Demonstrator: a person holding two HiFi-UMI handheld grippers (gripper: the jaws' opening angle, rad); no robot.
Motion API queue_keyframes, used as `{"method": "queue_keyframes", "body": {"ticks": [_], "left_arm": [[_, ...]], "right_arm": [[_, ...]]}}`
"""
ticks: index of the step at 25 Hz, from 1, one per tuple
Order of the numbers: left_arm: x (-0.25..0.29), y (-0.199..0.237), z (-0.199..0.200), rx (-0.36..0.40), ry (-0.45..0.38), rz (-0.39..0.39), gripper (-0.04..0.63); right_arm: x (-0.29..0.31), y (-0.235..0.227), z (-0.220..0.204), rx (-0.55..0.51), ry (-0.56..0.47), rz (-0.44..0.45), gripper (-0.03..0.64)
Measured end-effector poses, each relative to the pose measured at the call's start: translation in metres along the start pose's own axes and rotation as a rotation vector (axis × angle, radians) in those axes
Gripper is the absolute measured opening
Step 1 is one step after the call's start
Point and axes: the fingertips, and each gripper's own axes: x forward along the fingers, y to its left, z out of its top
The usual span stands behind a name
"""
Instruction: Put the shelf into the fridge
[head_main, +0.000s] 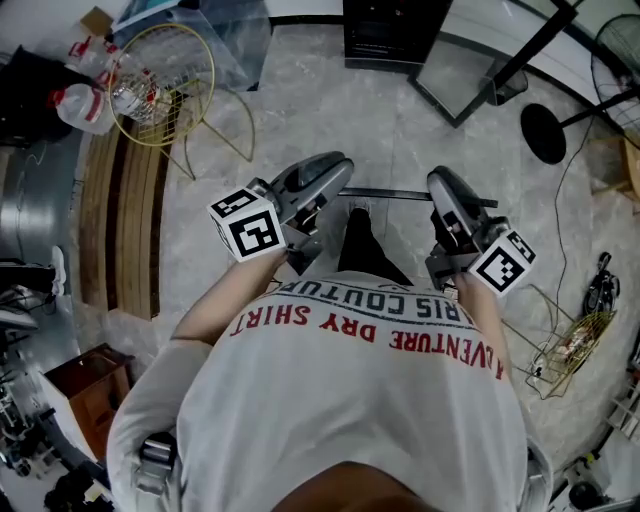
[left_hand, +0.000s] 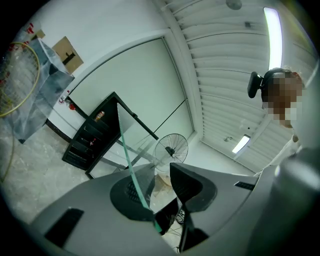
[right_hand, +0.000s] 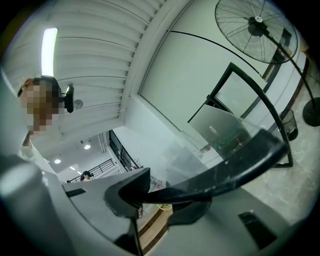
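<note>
Glass shelf (head_main: 390, 193) held well short of the fridge (head_main: 392, 30), slung between two grippers in front of the chest. Nearly invisible from the head view, apart from a dark rim strip. Left gripper (head_main: 338, 182) pinching the bare glass edge, greenish and thin between the pads; right gripper (head_main: 442, 190) clamped on the black rim. Both pairs of jaws only narrowly parted, closed onto the pane's thickness.

Likely stiff, fairly heavy for its thinness, slick on the bare side and brittle. Best gripped at opposite edges, as here, kept level, and never knocked against the fridge's frame or its open door (head_main: 470, 75). Rimmed side probably the surer hold; bare glass apt to slide if tilted.

Hard to judge: full outline of the pane, being transparent — corners nearest the fridge lost against the marbled floor. Fridge interior, with any rails or ledges, cut off at the top of the head view and tiny in the left gripper view. Unclear too: door swing, wide enough or not.
</note>
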Motion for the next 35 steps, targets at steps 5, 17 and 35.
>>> {"method": "queue_keyframes", "body": {"ticks": [5, 17, 35], "left_arm": [[0.02, 0.028, 0.021, 0.01, 0.003, 0.019, 0.121], [0.109, 0.099, 0.085, -0.014, 0.031, 0.017, 0.121], [0.202, 0.17, 0.172, 0.012, 0.044, -0.001, 0.123]], "right_arm": [[0.03, -0.026, 0.014, 0.016, 0.004, 0.008, 0.109], [0.103, -0.109, 0.08, 0.041, 0.003, -0.014, 0.107], [0.188, -0.185, 0.162, 0.035, -0.023, -0.033, 0.109]]}}
